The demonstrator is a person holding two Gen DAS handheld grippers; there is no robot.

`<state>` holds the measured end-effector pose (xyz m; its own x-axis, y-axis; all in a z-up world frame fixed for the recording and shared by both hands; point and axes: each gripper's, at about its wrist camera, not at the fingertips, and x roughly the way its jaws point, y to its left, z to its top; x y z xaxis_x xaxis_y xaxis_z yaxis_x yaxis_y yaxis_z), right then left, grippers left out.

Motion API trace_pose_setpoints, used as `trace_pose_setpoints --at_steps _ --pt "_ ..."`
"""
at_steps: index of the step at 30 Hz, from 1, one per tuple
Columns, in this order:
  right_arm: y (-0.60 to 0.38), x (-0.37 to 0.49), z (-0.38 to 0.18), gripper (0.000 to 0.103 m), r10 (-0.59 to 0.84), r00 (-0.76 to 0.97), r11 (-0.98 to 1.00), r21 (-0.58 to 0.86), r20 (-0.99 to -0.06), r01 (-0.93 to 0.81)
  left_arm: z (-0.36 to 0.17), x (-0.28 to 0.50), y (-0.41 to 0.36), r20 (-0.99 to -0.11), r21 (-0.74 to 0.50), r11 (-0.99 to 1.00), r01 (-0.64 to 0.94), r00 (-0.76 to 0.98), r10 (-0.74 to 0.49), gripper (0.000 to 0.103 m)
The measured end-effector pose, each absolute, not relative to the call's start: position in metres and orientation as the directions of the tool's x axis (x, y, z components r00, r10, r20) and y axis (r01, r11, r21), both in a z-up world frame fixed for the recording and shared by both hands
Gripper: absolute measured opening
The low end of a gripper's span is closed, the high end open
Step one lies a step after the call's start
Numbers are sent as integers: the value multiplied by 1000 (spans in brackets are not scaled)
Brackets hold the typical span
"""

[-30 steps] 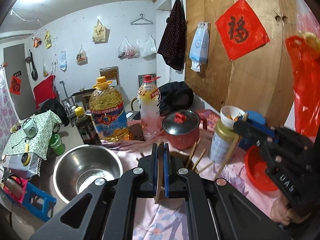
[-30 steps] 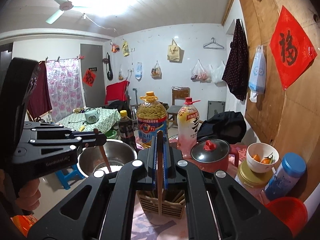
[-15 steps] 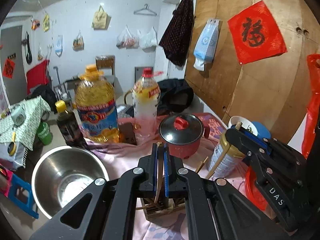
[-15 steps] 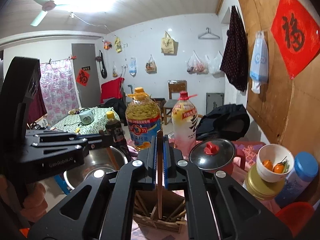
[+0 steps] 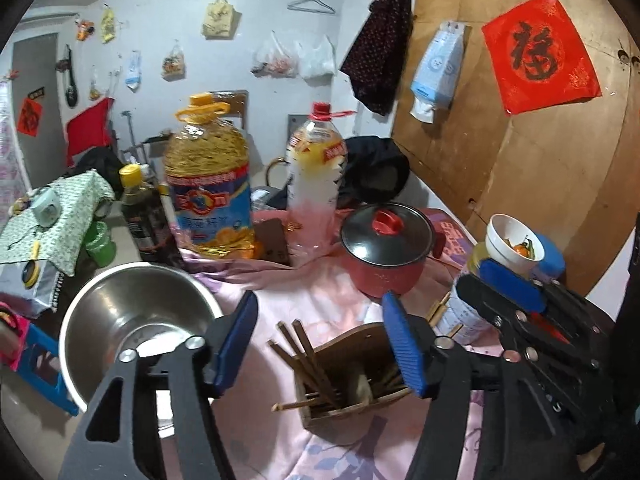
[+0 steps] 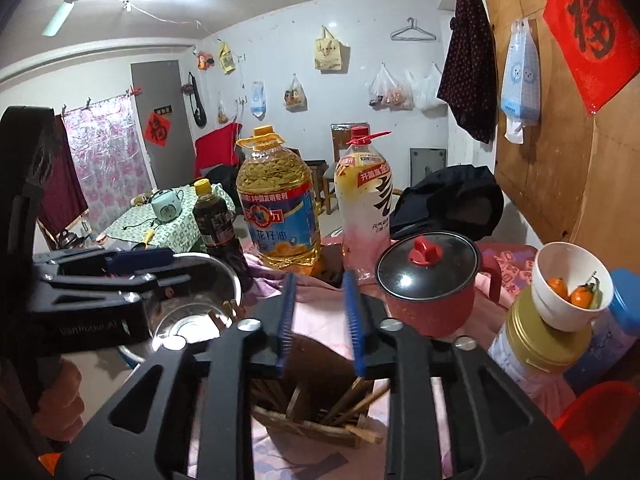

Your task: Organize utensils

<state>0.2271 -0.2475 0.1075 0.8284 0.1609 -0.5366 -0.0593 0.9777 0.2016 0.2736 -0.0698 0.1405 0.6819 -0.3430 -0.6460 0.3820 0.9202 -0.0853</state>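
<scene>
Left wrist view: the left gripper [image 5: 320, 344] stands wide and empty above the wooden utensil holder [image 5: 352, 380], which sits at the near edge of the pink cloth [image 5: 320, 292] with chopsticks [image 5: 304, 356] leaning inside. A steel bowl [image 5: 132, 320] lies at the cloth's left edge, a red pot [image 5: 386, 254] behind the holder, and the right gripper [image 5: 516, 300] crowds in from the right (its blue pads partly hidden).

Right wrist view: the right gripper [image 6: 318, 312] is partly open, holding nothing, over the same holder [image 6: 316, 412]. Both jaws have just been opening; the chopstick each pinched earlier has gone, probably into the holder.
</scene>
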Motion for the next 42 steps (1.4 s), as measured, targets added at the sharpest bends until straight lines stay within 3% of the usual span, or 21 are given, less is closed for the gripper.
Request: trace_pose_setpoints --at_steps 3,14,17,25,32,42 --pt "-248 206 107 58 120 837 984 179 -534 -26 140 256 -61 -650 -64 939 338 699 -296 76" --pt "-244 143 83 90 137 753 983 180 -644 -26 99 173 -48 -721 35 986 166 687 -90 91" --pt "-241 132 76 91 113 704 985 172 -702 14 89 155 -46 -750 36 988 147 658 -70 91" --pt "-246 83 67 92 40 664 948 238 -747 209 92 118 -38 -746 23 969 245 649 -147 95" --pt "-240 53 87 95 -57 723 952 180 -688 246 98 103 -42 -725 1 964 266 664 -183 97" --pt "-231 51 104 97 -25 765 979 139 -643 149 111 84 -43 -686 33 983 180 719 -109 97"
